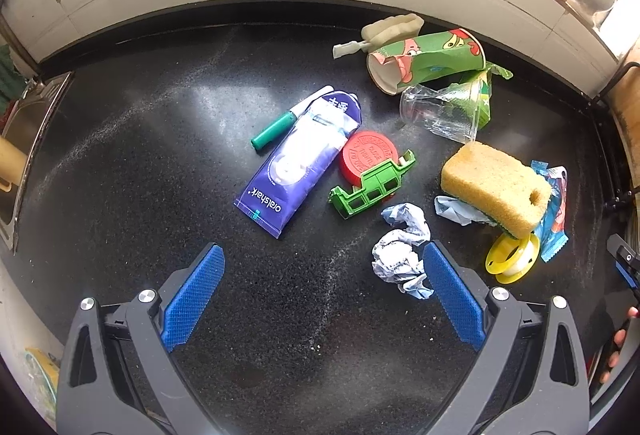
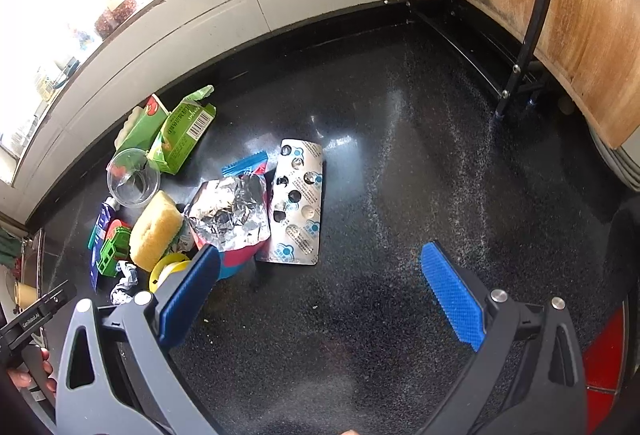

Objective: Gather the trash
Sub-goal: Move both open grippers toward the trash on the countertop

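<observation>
Both the left gripper point(image 1: 324, 289) and right gripper point(image 2: 320, 289) gape wide (holding nothing), crumpled paper point(image 1: 402, 251) touching the left's right finger, a yellow sponge point(image 1: 496, 187) beyond.

The right gripper point(image 2: 320, 283) gapes above the counter point(image 2: 400, 175), empty, with the blister pack point(image 2: 298, 203) just beyond its fingers.

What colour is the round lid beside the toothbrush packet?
Red lid, with embossed lettering; clearest in the left wrist view.
</observation>
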`<action>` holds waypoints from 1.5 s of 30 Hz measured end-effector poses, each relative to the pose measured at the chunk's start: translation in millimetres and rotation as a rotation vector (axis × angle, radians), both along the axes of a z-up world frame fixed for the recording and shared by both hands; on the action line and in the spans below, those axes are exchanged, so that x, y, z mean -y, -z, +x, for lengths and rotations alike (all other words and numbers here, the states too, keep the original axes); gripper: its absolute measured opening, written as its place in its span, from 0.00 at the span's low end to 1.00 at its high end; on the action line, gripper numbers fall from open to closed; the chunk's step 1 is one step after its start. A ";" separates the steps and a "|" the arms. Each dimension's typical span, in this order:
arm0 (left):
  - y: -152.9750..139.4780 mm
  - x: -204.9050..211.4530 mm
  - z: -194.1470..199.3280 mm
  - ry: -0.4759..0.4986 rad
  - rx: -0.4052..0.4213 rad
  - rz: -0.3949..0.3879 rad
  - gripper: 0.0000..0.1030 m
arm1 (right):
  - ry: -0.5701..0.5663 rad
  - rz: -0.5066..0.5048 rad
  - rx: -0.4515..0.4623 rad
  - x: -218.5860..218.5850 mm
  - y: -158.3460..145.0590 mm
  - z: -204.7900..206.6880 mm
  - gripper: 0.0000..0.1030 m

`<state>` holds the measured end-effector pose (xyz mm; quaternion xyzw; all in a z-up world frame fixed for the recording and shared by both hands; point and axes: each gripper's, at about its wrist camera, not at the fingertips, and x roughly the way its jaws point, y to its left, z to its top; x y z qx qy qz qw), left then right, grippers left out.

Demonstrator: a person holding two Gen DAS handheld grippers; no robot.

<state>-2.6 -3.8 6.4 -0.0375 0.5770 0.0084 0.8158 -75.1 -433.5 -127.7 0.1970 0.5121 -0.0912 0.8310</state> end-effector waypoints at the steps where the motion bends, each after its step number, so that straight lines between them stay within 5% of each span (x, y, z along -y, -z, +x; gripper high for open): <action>1: 0.1 0.0 1.2 -0.001 -0.002 -0.003 0.94 | -0.002 -0.004 -0.003 0.1 -1.4 0.8 0.95; 11: 4.9 2.5 12.2 0.006 -0.030 -0.038 0.94 | -0.086 -0.021 0.024 -8.1 -18.6 25.7 0.95; 19: 5.2 2.6 17.1 0.052 -0.009 -0.007 0.94 | -0.096 -0.038 0.003 0.0 -7.2 42.2 0.95; 27: 11.6 -20.1 25.8 0.008 0.023 -0.055 0.94 | -0.136 -0.090 -0.057 1.1 8.3 54.4 0.95; 45: 38.1 -54.5 83.6 0.046 -0.061 0.024 0.94 | -0.079 -0.110 -0.143 13.6 33.6 108.3 0.95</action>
